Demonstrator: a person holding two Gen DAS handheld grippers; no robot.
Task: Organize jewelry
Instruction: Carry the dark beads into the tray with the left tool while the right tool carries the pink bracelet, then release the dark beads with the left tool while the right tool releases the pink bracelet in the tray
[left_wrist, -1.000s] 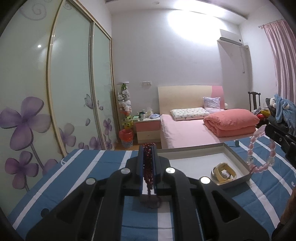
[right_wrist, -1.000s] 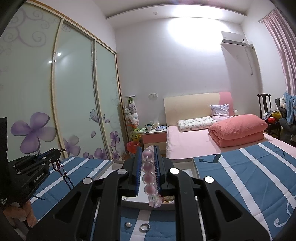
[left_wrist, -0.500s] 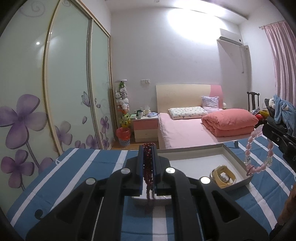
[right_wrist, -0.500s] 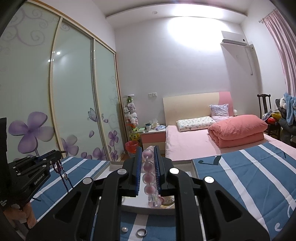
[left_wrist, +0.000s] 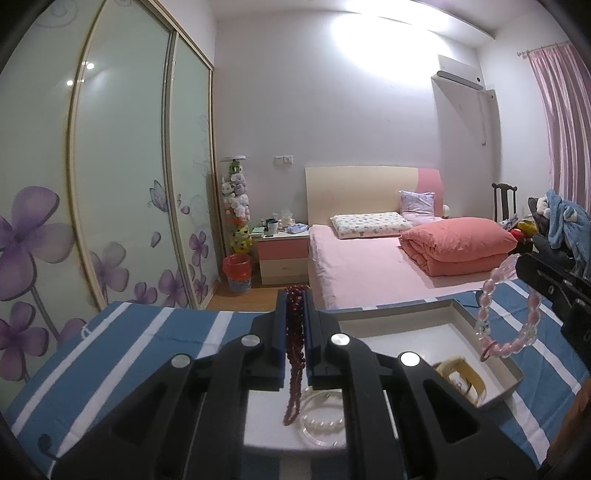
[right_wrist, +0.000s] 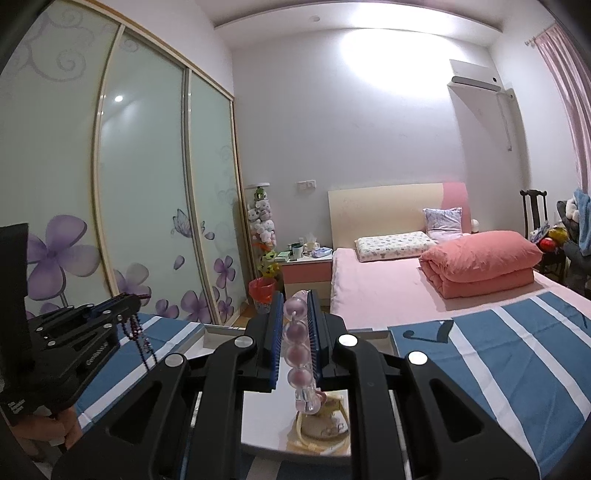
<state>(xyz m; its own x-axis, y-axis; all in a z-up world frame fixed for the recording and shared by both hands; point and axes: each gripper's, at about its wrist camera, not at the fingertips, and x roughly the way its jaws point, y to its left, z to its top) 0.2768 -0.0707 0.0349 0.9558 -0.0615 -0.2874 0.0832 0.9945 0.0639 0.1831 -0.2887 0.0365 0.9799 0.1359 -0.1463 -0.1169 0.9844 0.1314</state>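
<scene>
Both grippers have come forward over the grey tray (left_wrist: 513, 373), the left gripper (left_wrist: 295, 325) clamped on the dark red bead string (left_wrist: 293, 369) and the right gripper (right_wrist: 295, 332) on the pink bracelet (right_wrist: 299, 354); lower each piece into a free place before opening the jaws.

Grippers: 2, left gripper (left_wrist: 294, 314), right gripper (right_wrist: 295, 317)
Bead bracelets: 3, dark red bracelet (left_wrist: 294, 354), pink bracelet (left_wrist: 517, 332), pearl bracelet (left_wrist: 325, 424)
Trays: 1, tray (left_wrist: 424, 332)
Watches: 1, yellow watch (left_wrist: 461, 380)

Pink bed (left_wrist: 369, 269), folded quilt (left_wrist: 458, 243), floral wardrobe (left_wrist: 122, 177), nightstand (left_wrist: 282, 254)
</scene>
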